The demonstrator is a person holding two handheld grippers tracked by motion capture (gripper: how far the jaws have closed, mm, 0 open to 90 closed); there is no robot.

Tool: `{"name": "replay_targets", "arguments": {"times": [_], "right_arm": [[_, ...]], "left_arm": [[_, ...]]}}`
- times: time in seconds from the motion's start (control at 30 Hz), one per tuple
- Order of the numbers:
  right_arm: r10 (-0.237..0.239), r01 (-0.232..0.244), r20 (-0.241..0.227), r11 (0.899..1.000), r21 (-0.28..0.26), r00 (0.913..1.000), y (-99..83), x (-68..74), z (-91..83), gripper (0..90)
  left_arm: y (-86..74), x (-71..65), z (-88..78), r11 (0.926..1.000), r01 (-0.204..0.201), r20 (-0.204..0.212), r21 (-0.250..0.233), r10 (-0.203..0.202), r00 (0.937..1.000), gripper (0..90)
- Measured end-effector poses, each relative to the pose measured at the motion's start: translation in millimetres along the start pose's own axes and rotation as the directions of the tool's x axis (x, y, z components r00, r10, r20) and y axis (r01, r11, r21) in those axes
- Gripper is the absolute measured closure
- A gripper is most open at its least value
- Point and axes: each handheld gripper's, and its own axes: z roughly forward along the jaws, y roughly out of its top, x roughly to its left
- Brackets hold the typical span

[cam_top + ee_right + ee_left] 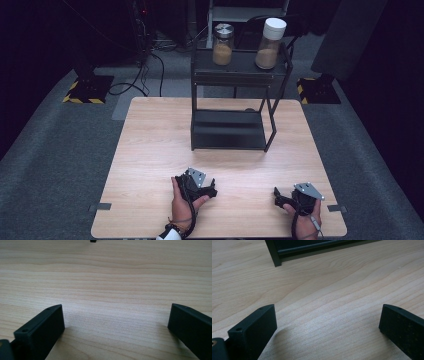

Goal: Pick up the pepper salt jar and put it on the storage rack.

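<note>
Two black grippers rest low on the light wooden table (150,150), each held in a hand. My left gripper (212,189) sits near the front centre; in the left gripper view my left gripper (327,317) is open, its jaws wide apart over bare wood. My right gripper (277,196) lies at the front right; in the right gripper view my right gripper (116,318) is also open with nothing between its jaws. A black two-tier metal rack (227,129) stands at the table's far middle, carrying a silver-lidded jar (223,44) and a white-lidded jar (270,43), both holding brown grains.
The rack's lower shelf (317,247) rises ahead of the left gripper. One rack foot (93,241) shows far ahead of the right gripper. Grey carpet (60,150) surrounds the table, with cables (145,75) and yellow-black striped stand bases (85,92) behind it.
</note>
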Motion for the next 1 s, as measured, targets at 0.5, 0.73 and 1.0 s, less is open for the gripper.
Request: {"name": "replay_targets", "arguments": {"times": [0.5,0.73,1.0], "right_arm": [[0.004,-0.004,0.005,1.0,0.0,1.0,-0.1,0.6,-0.2,0.4],[0.004,-0.004,0.005,1.0,0.002,1.0,0.2,0.6,-0.4,0.4],[0.005,-0.005,0.005,1.0,0.002,1.0,0.1,0.6,-0.3,0.3]], "left_arm": [[0.0,0.2,0.0,1.0,-0.001,0.002,0.0,0.001,1.0,1.1],[-0.1,0.2,0.1,1.0,-0.002,0.002,-0.001,0.002,1.0,1.1],[-0.3,0.0,0.1,1.0,-0.001,0.002,-0.002,0.001,1.0,1.1]]}}
